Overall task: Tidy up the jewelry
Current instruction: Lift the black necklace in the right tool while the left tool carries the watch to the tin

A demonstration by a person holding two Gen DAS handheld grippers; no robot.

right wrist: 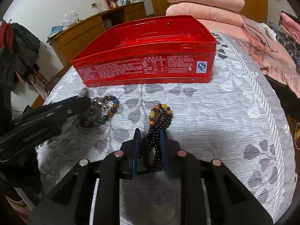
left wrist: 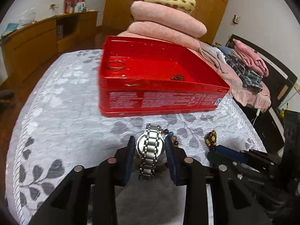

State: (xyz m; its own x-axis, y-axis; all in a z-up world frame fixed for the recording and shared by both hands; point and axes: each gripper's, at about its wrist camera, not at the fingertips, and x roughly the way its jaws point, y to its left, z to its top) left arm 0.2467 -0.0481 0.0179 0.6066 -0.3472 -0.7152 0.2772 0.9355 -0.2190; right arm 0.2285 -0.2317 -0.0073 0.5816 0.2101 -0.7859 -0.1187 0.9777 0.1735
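1. Between the left gripper (left wrist: 150,142) fingers stands a steel watch (left wrist: 150,150), gripped at its case; its lower strap is cut off behind them.
2. Right gripper (right wrist: 150,136) fingers, narrow, pinch a dark bead necklace (right wrist: 159,123) on the bedspread (right wrist: 215,112).
3. Inside the red tin (left wrist: 159,97), a ring (left wrist: 115,65) shows; a dark item is unclear.

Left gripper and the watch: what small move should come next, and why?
Probably lift. The left gripper has its pads against both sides of the silver watch, which lies on the leaf-patterned cloth just short of the open red tin. Raising it slightly would clear the tin's near wall and free it from the colored bead bracelet touching it.
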